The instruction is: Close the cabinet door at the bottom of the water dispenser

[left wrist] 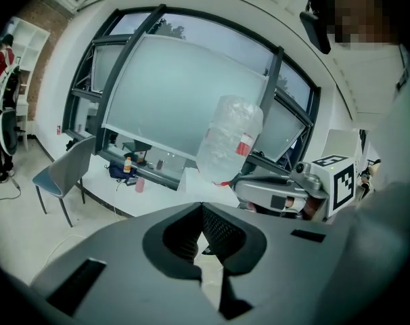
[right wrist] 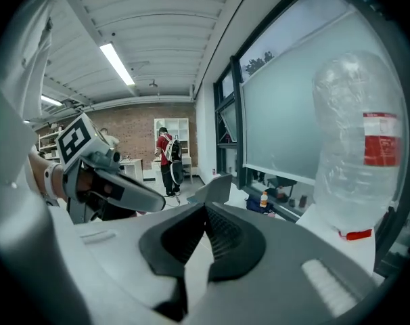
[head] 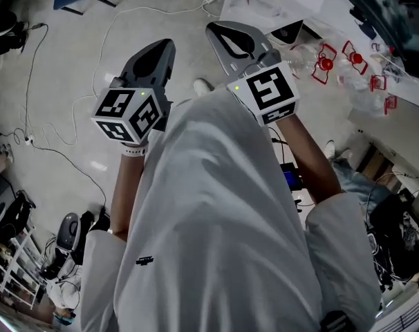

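The cabinet door shows in no view. Of the water dispenser only its clear upturned bottle point(left wrist: 229, 137) with a red label point(right wrist: 379, 147) shows, ahead of both grippers, standing on a white top point(right wrist: 327, 225). My left gripper point(left wrist: 201, 206) is shut with nothing between its jaws. My right gripper point(right wrist: 205, 207) is likewise shut and empty. In the head view the left gripper point(head: 168, 45) and the right gripper point(head: 212, 28) are held up side by side in front of my white garment, apart from each other. Each gripper view shows the other gripper point(left wrist: 286, 193) point(right wrist: 103, 181) beside it.
A large framed window point(left wrist: 185, 93) stands behind the bottle. Below it a white counter point(left wrist: 124, 191) carries small bottles, with a blue-grey chair point(left wrist: 63, 175) beside it. Cables point(head: 64, 126) lie on the floor. A table point(head: 403, 126) holds red parts. A person in red point(right wrist: 168, 156) stands far off.
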`<state>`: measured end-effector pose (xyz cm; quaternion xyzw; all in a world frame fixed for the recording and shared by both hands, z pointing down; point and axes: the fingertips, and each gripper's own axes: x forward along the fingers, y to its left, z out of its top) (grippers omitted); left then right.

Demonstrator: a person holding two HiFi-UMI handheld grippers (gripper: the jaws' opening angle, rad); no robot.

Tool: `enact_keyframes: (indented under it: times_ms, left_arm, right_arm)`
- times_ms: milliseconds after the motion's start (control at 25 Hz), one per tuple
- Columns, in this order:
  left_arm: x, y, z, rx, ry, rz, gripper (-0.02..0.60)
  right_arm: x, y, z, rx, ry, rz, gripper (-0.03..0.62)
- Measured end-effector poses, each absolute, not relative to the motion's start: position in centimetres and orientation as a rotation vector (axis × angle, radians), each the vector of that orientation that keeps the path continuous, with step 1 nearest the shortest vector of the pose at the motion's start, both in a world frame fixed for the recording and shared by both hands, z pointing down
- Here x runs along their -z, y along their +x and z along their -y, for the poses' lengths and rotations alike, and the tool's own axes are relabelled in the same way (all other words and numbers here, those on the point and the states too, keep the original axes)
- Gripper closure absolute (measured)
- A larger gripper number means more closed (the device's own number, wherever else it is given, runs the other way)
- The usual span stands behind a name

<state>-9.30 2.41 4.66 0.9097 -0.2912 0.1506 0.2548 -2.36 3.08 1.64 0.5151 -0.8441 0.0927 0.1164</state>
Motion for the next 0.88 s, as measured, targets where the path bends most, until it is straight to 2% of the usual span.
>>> enact_keyframes:
  times_ms: [880]
  left_arm:
    - [-1.6,-7.0,-5.3,-0.315,2.508,0.802,0.575]
  right_arm:
    - [-0.9,1.0,-6.7,-0.268,1.591,2.423,0.585]
